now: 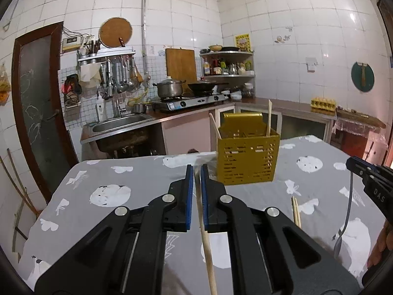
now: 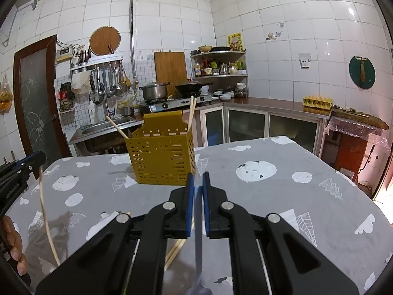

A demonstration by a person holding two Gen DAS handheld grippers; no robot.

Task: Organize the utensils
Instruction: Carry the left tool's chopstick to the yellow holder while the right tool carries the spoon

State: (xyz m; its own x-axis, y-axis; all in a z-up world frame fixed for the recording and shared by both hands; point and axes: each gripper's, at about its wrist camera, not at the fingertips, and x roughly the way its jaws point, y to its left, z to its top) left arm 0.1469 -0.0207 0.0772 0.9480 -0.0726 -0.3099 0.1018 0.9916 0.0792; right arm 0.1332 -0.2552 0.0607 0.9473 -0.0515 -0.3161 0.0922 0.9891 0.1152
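A yellow perforated utensil holder [image 1: 247, 156] stands on the grey patterned table, also in the right wrist view [image 2: 163, 158], with chopsticks [image 1: 269, 118] standing in it. My left gripper [image 1: 197, 169] is shut on a wooden chopstick [image 1: 207, 250] and holds it above the table, just left of the holder. My right gripper [image 2: 198, 177] is shut on the grey handle of a metal utensil [image 2: 198, 245], its head hanging low and partly hidden. A pair of chopsticks [image 1: 296, 211] lies on the cloth between the grippers.
The table [image 2: 282, 196] has a grey cloth with white prints. Behind it are a sink [image 1: 120, 123], a gas stove with a pot and a wok [image 1: 189, 98], and a counter with an egg tray [image 1: 323, 104]. A door [image 1: 36, 103] is at the left.
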